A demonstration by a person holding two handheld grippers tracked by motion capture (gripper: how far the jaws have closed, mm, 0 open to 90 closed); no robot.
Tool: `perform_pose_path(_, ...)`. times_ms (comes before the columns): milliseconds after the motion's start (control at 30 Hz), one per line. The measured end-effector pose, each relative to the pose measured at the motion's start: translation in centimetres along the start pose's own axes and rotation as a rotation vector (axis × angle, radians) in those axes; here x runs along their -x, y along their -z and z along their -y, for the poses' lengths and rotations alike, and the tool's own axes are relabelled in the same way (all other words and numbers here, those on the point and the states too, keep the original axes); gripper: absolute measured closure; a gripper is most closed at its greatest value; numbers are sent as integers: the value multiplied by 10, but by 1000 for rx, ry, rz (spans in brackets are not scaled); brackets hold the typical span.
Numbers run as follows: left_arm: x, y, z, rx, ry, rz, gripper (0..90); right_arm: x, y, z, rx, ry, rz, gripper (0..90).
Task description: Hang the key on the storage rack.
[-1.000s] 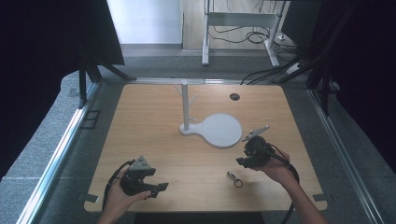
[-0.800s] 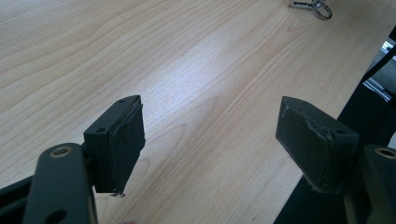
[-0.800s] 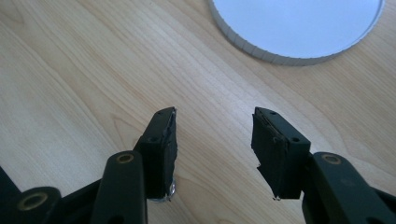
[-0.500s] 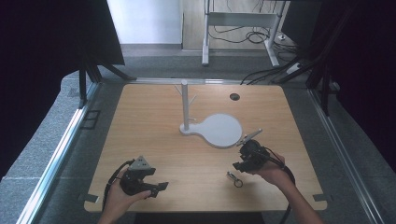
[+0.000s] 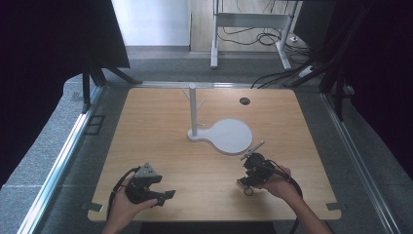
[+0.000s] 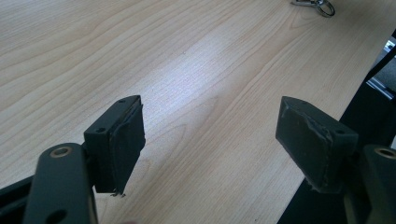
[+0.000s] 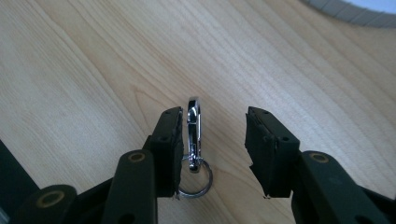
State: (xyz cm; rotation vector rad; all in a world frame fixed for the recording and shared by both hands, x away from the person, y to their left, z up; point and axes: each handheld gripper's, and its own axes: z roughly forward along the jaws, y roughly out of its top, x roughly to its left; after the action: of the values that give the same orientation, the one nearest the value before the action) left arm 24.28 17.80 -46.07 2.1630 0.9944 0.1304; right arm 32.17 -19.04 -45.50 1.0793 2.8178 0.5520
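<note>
1. Over the last second the right gripper (image 5: 249, 181) has slid toward the person along the surface (image 5: 160, 146), from beside the white stand's round base to the metal key clip (image 5: 248, 189) lying near the front edge. In the high view from a second ago the clip lay apart from it; now the gripper sits right over it.
2. The left gripper (image 5: 160, 196) has not shifted in that time; it rests at the front left of the surface, well apart from the clip.
3. I judge this to mean the approach is nearly done and a pickup of the clip is the step in hand. The white stand (image 5: 194, 109) with its small pegs looks the likely place to hang it, though nothing has been lifted yet.
4. In the right gripper view the right gripper (image 7: 212, 135) is partly spread, jaws not clamped. The clip (image 7: 193, 128) lies flat between them, lengthwise along the jaws, close against the left-hand jaw or touching it, with a clear gap to the other. Its split ring (image 7: 195, 183) lies toward the gripper's body.
5. The jaws hold nothing so far; closing from here should catch the clip across its narrow sides.
6. In the left gripper view the left gripper (image 6: 210, 135) is spread wide and empty over bare wood, with the clip (image 6: 314, 4) far off at the top edge.
</note>
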Motion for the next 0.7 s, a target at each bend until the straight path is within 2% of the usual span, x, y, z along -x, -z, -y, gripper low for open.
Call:
perform_pose_path(400,1,-3,0,-8,-1,4,244,-2,-17,5,-51,-12,-27,641)
perform_pose_path(700,1,-4,0,-16,-3,5,243,-4,-23,5,-80,-9,-11,708)
